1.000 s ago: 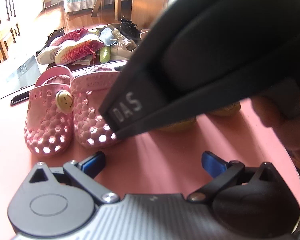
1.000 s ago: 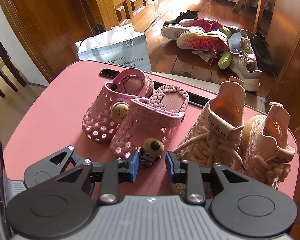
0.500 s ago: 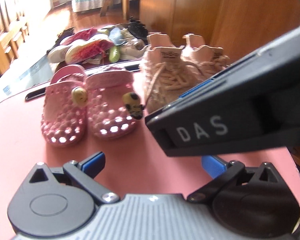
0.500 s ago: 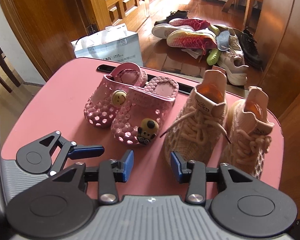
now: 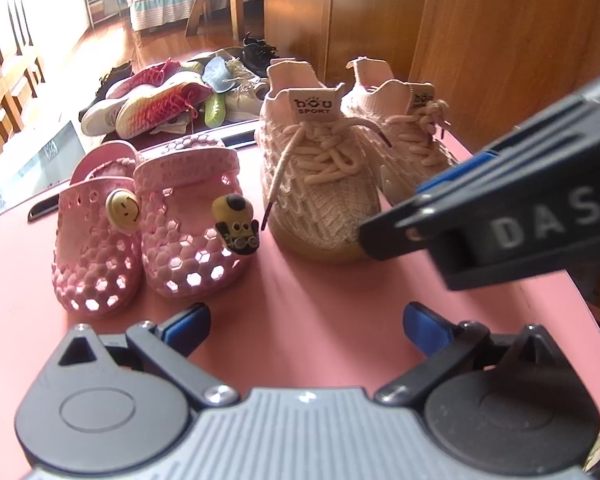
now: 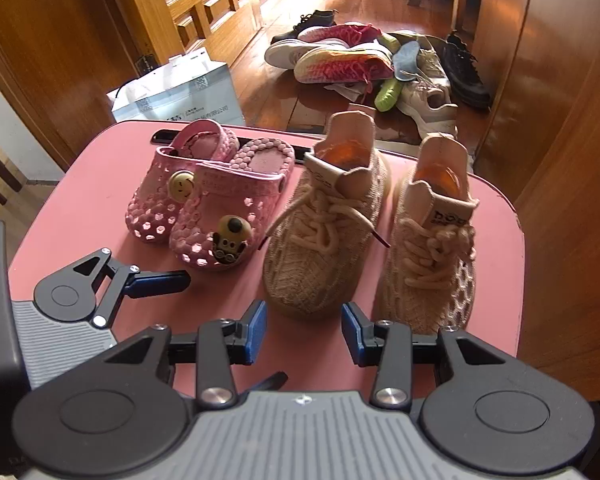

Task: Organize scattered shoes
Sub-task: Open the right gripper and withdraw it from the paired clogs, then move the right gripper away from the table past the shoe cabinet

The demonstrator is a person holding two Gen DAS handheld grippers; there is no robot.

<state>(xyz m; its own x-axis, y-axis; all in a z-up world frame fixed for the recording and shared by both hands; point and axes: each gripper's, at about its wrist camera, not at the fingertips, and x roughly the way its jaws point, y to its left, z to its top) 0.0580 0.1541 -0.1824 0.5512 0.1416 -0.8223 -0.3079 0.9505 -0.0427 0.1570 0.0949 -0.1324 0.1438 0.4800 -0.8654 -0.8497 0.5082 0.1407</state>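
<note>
Pink clogs (image 6: 204,200), beige sneakers (image 6: 324,236) side by side, toes toward cameras, both tongs open, empty

the left gripper (image 5: 306,322) is held wide apart, angled downward; the right gripper (image 6: 304,334) is parted, nothing gripped between its fingers.

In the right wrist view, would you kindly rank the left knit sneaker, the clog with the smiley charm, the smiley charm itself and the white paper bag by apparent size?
1. Left knit sneaker, largest, though nearest the camera.
2. White paper bag and clog with the smiley charm look alike; the bag sits farther off on the floor, so unranked.
3. Smiley charm, smallest.
</note>
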